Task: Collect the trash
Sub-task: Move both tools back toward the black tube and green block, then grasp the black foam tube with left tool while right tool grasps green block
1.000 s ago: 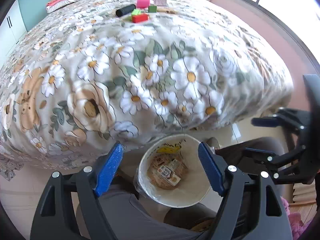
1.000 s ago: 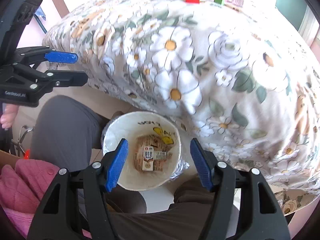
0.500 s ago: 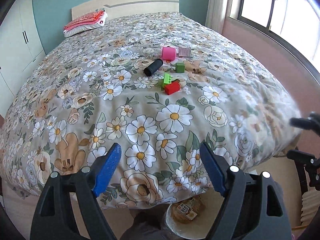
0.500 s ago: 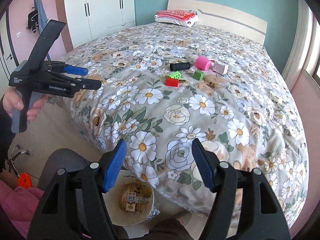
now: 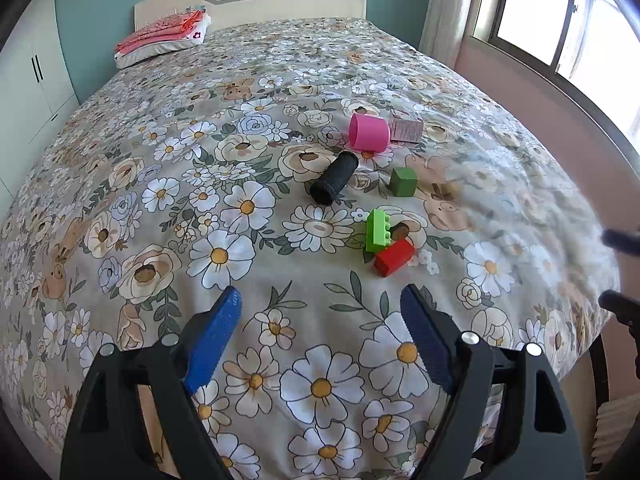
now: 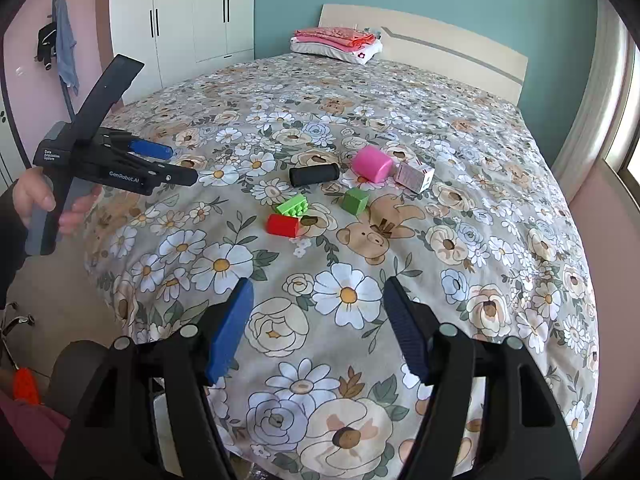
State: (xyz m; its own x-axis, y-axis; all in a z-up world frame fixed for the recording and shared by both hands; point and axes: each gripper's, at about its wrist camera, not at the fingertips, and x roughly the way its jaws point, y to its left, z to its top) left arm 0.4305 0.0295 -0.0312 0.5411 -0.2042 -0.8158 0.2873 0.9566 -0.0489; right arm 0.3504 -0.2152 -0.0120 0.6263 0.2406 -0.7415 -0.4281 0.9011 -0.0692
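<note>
Both grippers, left (image 5: 320, 312) and right (image 6: 318, 304), hover over the floral bed (image 6: 480, 240), fingers wide and empty. A red block (image 5: 394, 257), green brick (image 5: 378, 230) and black roll (image 5: 334, 177) lie ahead.

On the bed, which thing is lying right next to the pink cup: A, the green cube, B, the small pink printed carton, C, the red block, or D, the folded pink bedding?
B: the small pink printed carton lies right beside the pink cup; the other listed things lie farther off.
</note>
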